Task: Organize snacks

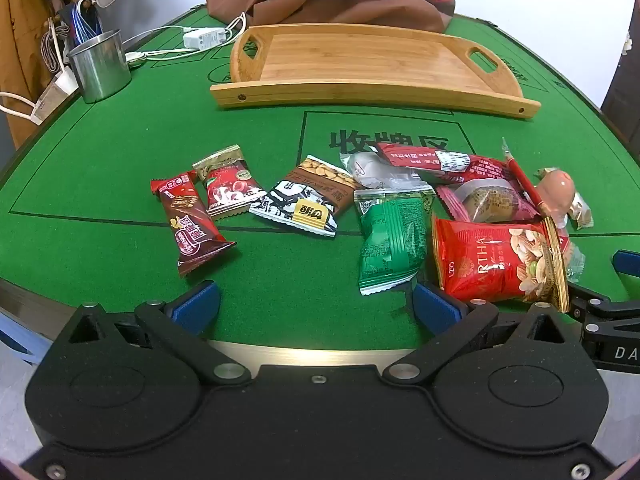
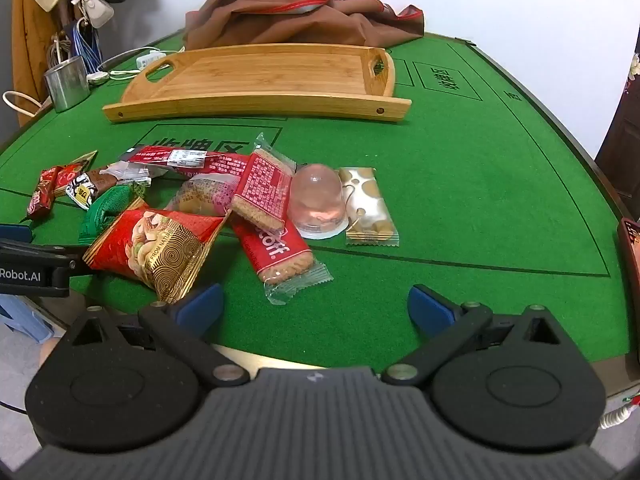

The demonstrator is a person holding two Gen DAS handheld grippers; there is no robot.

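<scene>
Both grippers hang over the near edge of the green table (image 1: 100,184) with jaws wide apart and nothing between them. The left gripper (image 1: 316,304) faces bare felt, a green packet (image 1: 390,240) and red nut bag (image 1: 496,264) just beyond its right finger. The right gripper (image 2: 316,304) has a biscuit pack (image 2: 280,256) just ahead. The snacks lie scattered mid-table; the tray (image 1: 360,64) sits far, empty.
</scene>
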